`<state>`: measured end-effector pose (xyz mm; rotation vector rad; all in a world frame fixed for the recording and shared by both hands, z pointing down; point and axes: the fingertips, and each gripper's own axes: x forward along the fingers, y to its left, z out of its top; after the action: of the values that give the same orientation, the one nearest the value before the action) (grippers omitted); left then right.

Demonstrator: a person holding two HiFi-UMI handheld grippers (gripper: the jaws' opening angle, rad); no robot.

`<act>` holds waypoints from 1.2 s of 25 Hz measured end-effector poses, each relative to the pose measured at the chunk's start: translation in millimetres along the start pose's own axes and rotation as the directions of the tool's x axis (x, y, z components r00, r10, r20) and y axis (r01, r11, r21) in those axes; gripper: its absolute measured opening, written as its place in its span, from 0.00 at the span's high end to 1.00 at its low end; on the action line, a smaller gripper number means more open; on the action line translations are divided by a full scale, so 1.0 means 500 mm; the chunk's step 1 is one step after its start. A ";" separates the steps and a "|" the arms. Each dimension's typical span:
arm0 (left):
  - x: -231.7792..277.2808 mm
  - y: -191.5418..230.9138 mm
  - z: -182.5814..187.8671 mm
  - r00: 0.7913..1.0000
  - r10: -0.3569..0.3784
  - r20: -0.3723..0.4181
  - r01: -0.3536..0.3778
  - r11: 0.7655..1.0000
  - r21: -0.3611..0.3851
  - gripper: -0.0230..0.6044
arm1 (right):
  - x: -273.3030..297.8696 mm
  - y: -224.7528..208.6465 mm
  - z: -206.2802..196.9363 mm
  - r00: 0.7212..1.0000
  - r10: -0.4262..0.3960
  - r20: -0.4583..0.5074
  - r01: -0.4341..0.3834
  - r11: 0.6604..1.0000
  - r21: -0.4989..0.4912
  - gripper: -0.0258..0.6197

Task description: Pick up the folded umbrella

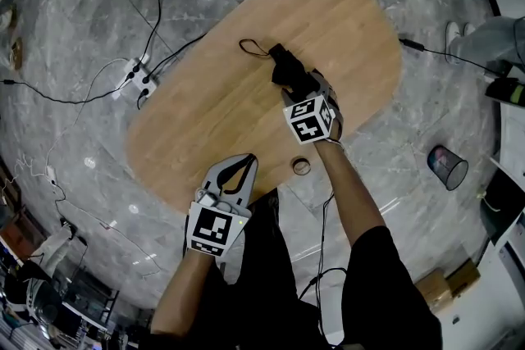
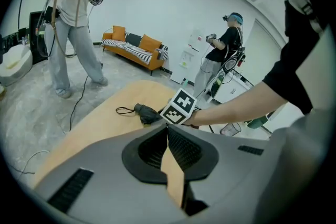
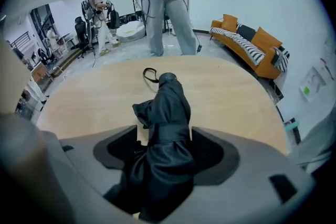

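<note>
The folded black umbrella (image 1: 287,68) lies along the oval wooden table (image 1: 205,111), its strap loop (image 1: 251,48) trailing off the far end. My right gripper (image 1: 306,88) is shut on the umbrella's near end. In the right gripper view the dark fabric (image 3: 168,107) fills the gap between both jaws, and the strap (image 3: 149,75) rests on the tabletop beyond. Whether the umbrella is lifted off the table I cannot tell. My left gripper (image 1: 248,161) hovers over the table's near edge, shut on nothing. Its tips (image 2: 168,131) meet, pointing toward the umbrella (image 2: 146,112).
A small ring-shaped roll (image 1: 302,166) sits at the table's near edge, close to my right forearm. On the floor are a power strip with cables (image 1: 140,79) at left and a black mesh cup (image 1: 447,166) at right. People stand beyond the table near an orange sofa (image 2: 135,51).
</note>
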<state>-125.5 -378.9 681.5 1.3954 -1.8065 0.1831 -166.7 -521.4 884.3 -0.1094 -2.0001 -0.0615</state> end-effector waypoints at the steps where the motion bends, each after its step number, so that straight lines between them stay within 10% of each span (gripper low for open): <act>1: 0.000 0.001 0.002 1.000 0.000 0.003 0.000 1.000 -0.002 0.94 | 0.003 -0.003 0.000 1.000 0.003 -0.004 -0.003 1.000 0.007 0.48; 30: 0.022 -0.013 -0.014 1.000 -0.019 -0.017 0.018 0.999 -0.028 0.94 | 0.039 -0.020 -0.013 0.998 0.045 -0.043 -0.045 0.999 0.005 0.54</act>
<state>-116.9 -385.3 691.2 1.3866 -1.7749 0.1598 -170.1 -531.1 904.7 -0.1491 -1.9541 -0.0306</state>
